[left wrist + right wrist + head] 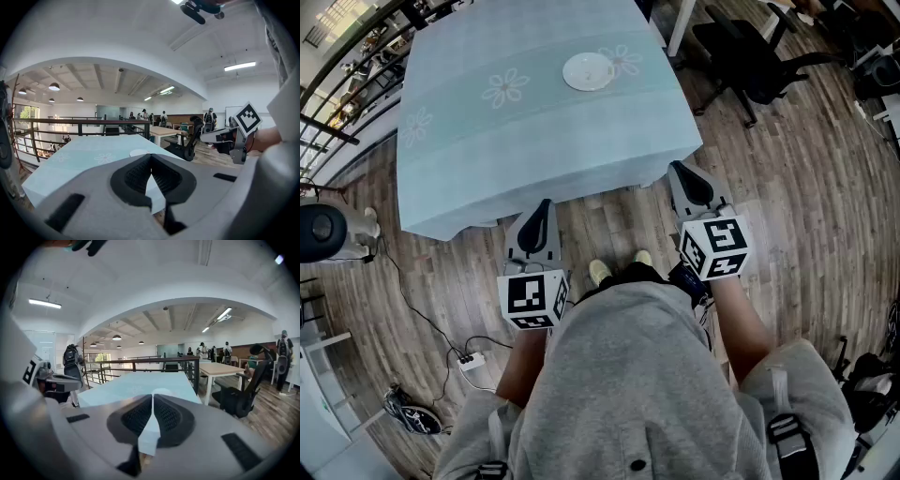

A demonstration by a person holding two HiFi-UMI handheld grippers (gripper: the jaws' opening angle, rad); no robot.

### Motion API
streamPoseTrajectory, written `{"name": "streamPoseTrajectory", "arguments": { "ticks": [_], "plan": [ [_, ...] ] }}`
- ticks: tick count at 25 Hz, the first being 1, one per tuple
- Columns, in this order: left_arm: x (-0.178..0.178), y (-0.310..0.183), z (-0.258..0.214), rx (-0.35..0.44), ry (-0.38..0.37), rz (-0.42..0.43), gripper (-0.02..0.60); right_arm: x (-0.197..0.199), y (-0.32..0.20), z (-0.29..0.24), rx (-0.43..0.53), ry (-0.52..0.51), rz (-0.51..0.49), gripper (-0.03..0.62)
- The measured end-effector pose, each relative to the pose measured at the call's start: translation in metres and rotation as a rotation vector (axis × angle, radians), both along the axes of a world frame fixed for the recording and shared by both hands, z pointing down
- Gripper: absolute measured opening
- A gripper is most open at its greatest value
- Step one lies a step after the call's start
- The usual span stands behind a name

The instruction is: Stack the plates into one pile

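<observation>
A white plate pile (589,71) rests on the far right part of a table covered with a pale blue flowered cloth (487,150). Whether it is one plate or more, I cannot tell. My left gripper (544,202) is shut and empty, held over the floor just short of the table's near edge. My right gripper (676,168) is likewise shut and empty, at the table's near right corner. In the left gripper view the shut jaws (151,165) face the plate (139,153). The right gripper view has its jaws (153,402) below the plate (161,391).
A black office chair (750,56) stands right of the table. A railing (337,56) runs along the left. A black round device (319,232) and a power strip with cable (469,359) are on the wooden floor at left. People stand far off near a wooden table (164,131).
</observation>
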State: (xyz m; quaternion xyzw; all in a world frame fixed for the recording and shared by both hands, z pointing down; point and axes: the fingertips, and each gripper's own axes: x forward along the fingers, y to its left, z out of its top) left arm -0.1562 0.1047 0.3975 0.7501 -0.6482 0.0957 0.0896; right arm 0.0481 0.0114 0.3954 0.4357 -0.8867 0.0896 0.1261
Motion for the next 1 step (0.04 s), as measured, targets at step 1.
{"name": "streamPoseTrajectory", "arguments": {
  "ticks": [1],
  "plan": [
    [0.0004,0.0010,0.0008,-0.004,0.005,-0.001,0.020,0.0007,0.0010,0.0003,-0.001,0.002,0.001,0.034]
  ]
}}
